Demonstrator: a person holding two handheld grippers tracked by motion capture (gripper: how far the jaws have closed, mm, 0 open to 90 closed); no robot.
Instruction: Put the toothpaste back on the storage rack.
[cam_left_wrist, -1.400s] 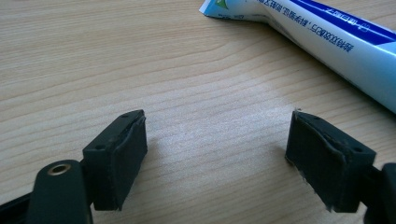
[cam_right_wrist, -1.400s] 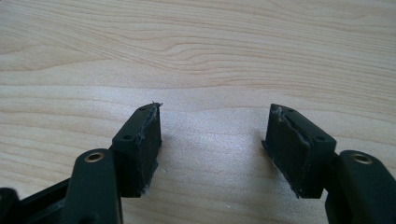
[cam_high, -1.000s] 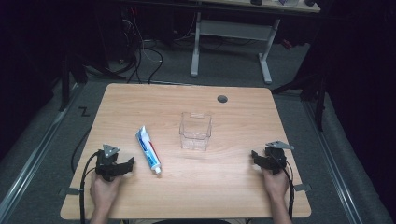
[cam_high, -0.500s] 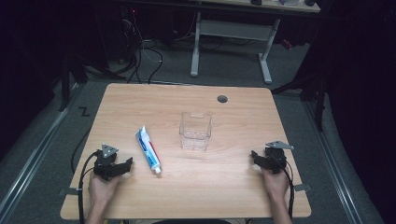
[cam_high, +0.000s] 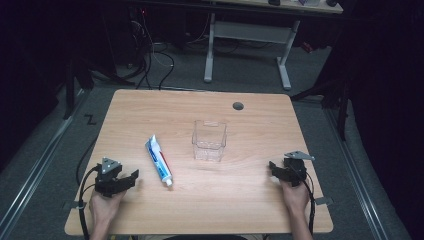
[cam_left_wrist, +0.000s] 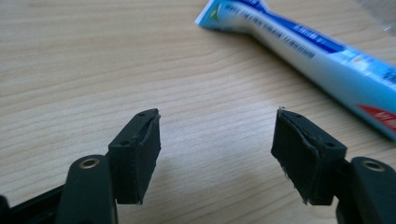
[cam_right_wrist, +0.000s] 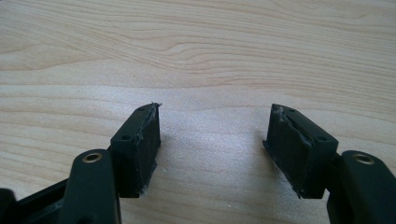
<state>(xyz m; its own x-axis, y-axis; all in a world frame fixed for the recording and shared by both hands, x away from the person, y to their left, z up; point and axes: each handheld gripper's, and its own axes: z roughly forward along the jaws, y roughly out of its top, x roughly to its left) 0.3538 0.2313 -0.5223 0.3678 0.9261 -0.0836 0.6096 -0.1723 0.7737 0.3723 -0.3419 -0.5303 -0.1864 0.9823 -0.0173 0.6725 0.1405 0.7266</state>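
While its jaws had just been closing on nothing, the left gripper (cam_high: 131, 176) stayed open near the toothpaste (cam_high: 158, 159); the right gripper (cam_high: 273, 167) gaped empty.

Bare wood lies between the left gripper (cam_high: 131, 176) and the toothpaste tube (cam_high: 159, 160), which slants just beside it – the first obstacle on that side. A clear plastic box (cam_high: 209, 140) stands mid-surface (cam_high: 150, 107), apart from the tube. Between box and right gripper (cam_high: 272, 166) – open room to pass.
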